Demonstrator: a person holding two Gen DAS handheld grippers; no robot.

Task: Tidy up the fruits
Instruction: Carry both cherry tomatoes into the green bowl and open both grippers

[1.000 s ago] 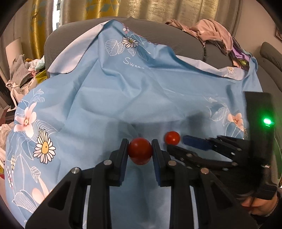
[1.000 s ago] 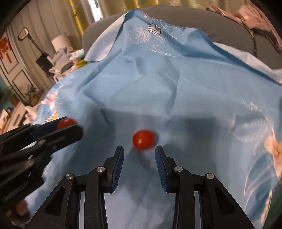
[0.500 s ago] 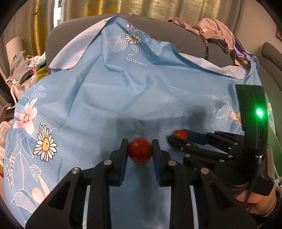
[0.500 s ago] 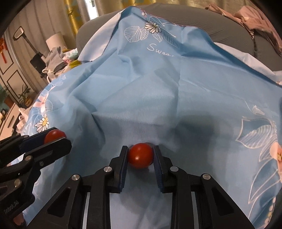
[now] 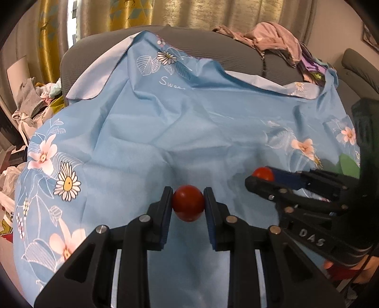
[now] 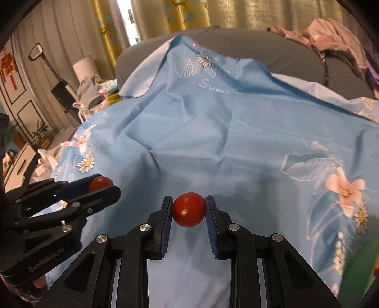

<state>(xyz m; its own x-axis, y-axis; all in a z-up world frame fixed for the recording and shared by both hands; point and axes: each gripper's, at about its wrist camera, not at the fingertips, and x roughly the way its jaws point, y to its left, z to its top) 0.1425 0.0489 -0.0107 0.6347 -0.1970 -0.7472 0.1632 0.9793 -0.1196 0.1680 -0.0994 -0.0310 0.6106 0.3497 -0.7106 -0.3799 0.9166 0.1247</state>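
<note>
The left tongs (image 5: pixel 188 203) slant downward over the blue floral cloth (image 5: pixel 165 123), clamped on a red tomato (image 5: pixel 188 203). Beside them the right tongs (image 6: pixel 188 209) slant the same way, pinching a second tomato (image 6: pixel 188 209). A second ago that second tomato lay loose on the cloth between open pads; now it is gripped. Only the right view shows a lamp (image 6: pixel 84 67) and a green shape (image 6: pixel 362 272) at its lower right edge.

A grey sofa (image 5: pixel 213 45) under a blue floral sheet (image 5: pixel 165 123) stands before gold curtains (image 5: pixel 189 11).
</note>
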